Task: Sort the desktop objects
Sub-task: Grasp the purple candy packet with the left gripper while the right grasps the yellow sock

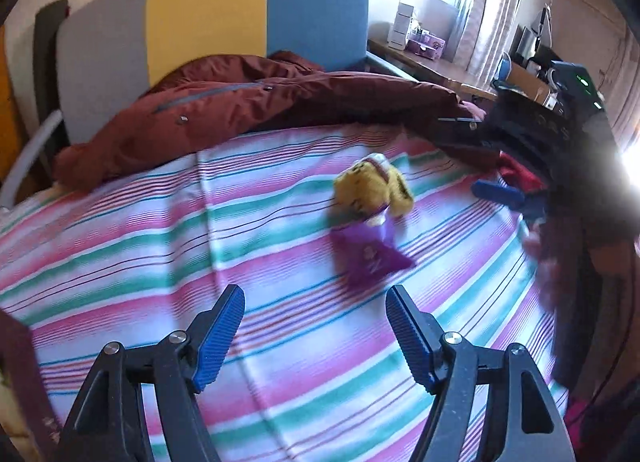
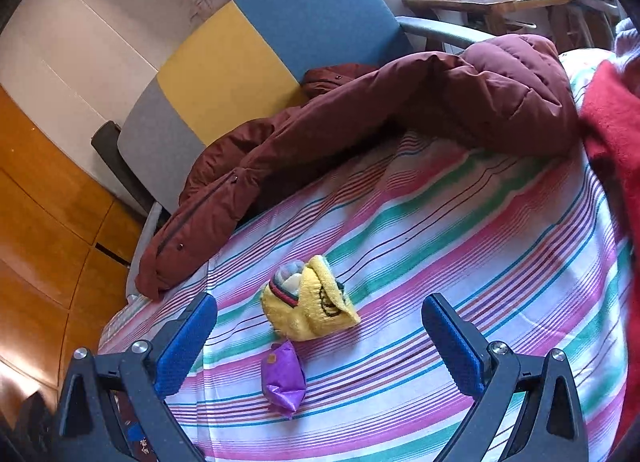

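Striped sheet: purple packet print unreadable, possibly logo.

Left gripper, seen from its own wrist camera, was held low and pointed forward, its two blue ribbed pads spread wide apart with nothing between them. The black linkage arms and silver pivot pins filled the near edge of the view. Right gripper, seen from its wrist camera, was likewise spread wide, its blue pads angled outward and gripping nothing. In the left wrist view the right gripper appeared at far right, blurred, as a dark body with blue finger tips; its jaw state could not be read there.
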`<state>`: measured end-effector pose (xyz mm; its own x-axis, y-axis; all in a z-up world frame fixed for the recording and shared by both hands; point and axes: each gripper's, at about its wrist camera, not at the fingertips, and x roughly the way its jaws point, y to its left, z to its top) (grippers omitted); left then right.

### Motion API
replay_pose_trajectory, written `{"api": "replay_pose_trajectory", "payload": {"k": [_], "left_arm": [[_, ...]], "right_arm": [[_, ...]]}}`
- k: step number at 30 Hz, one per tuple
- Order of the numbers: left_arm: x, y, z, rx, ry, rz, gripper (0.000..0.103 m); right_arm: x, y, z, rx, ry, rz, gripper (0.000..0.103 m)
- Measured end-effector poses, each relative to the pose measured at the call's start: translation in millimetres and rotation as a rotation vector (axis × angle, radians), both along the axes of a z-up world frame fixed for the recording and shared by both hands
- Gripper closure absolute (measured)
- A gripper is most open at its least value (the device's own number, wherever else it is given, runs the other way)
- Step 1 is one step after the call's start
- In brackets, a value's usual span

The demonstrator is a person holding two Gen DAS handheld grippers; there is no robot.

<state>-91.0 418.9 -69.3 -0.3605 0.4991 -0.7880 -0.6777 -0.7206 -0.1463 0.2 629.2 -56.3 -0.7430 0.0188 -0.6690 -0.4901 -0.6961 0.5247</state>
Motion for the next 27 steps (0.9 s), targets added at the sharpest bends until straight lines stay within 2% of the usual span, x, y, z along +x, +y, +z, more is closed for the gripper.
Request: {"api": "replay_pose_trajectory", "payload": {"k": [9,14,17,18,20,24,25,27], "left_arm": [[-33,40,-25,0.083,-0.159,0.011,0.030],[-42,57,-35,0.095,-0.181,0.005,0.032],[-43,69,-46,0.037,-0.165,0.000,0.041],[-43,71,-50,0.030,-0.164,-0.002,0.041],[-40,73,-51,0.017,-0.109,-0.013,0.047],[-34,71,-52,0.005,-0.060,-0.037,0.050],[-33,71,-52,-0.017,-0.041,-0.033,0.062],[-30,67,-53,-0.035,-0.017,-0.039,0.062]], "right_arm": [[0,-4,4,0.019,-0.002,0.015,0.000],[0,-5,6,0.033,-0.004,0.015,0.000],[-1,-4,4,0.033,-0.010,0.013,0.001],[-1,-4,4,0.036,-0.013,0.014,0.000],[-2,-5,4,0.047,-0.018,0.016,0.000],[-3,-6,2,0.054,-0.026,0.023,0.000],[-3,-7,2,0.055,-0.029,0.024,0.000],[-4,-7,0,0.055,-0.035,0.027,0.000]]}}
